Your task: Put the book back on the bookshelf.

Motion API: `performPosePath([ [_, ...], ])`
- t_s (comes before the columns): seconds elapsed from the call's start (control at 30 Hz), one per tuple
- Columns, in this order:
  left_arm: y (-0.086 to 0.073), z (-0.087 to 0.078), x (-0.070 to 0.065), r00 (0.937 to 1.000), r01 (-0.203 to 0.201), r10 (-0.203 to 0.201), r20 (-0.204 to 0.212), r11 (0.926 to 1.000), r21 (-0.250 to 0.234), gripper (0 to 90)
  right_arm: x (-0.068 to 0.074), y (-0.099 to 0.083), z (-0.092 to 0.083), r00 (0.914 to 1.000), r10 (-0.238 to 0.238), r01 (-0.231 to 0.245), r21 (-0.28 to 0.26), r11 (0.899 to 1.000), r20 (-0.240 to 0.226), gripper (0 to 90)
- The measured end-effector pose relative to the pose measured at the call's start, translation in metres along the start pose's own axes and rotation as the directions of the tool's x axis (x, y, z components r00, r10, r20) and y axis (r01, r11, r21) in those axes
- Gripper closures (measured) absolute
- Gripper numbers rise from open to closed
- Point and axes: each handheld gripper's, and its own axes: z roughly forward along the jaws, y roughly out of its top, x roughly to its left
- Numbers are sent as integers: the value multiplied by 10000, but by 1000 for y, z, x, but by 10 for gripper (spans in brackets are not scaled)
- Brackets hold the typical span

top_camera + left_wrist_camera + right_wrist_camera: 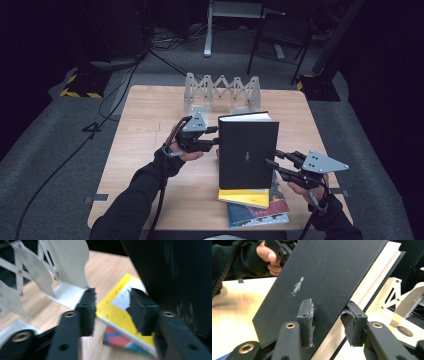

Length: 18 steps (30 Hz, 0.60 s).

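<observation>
Upright black book (248,150) clamped at 3 o'clock by right gripper (272,160); left gripper (216,136) released, open at 9 o'clock.

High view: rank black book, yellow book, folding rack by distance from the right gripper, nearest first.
From the right gripper:
1. Black book: upright at table centre, its right edge between the jaws.
2. Yellow book: flat on the near stack, to the gripper's lower left.
3. Folding rack: far table edge.

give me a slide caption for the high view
Right gripper clamps the fore edge of an upright black book above two stacked books, left gripper open at its spine.
</observation>
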Motion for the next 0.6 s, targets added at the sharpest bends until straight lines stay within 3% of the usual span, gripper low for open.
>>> performPosePath([
  [0.1,-9,1,-3,9998,-117,113,140,9995,284,520,0,0,-1,9999,-24,24,-24,10000,-99,626],
  [0.17,-18,3,-6,9996,-178,162,222,9971,738,424,1,1,-1,9999,-101,101,-25,9999,-121,629],
  [0.2,-28,5,-10,9973,-255,188,703,9951,956,348,2,1,-2,9999,-103,102,-28,9999,-86,629],
  [0.27,-32,6,-13,9960,-328,240,864,9942,1024,315,2,0,-2,9999,-142,142,-30,9999,-66,629],
  [0.3,-37,7,-17,9932,-567,427,1082,9900,1295,262,2,0,-2,9998,-179,179,-33,9998,-101,629],
  [0.33,-41,7,-20,9928,-559,404,1125,9889,1380,249,3,0,-2,9998,-197,196,-36,9998,-101,629],
  [0.37,-48,7,-25,9922,-242,61,1244,9892,1446,249,3,0,-3,9997,-210,210,-35,9998,-94,629],
  [0.6,-58,5,-48,9887,-778,493,1417,9760,2036,230,4,-1,-4,9995,-306,305,-91,9995,-84,629],
])
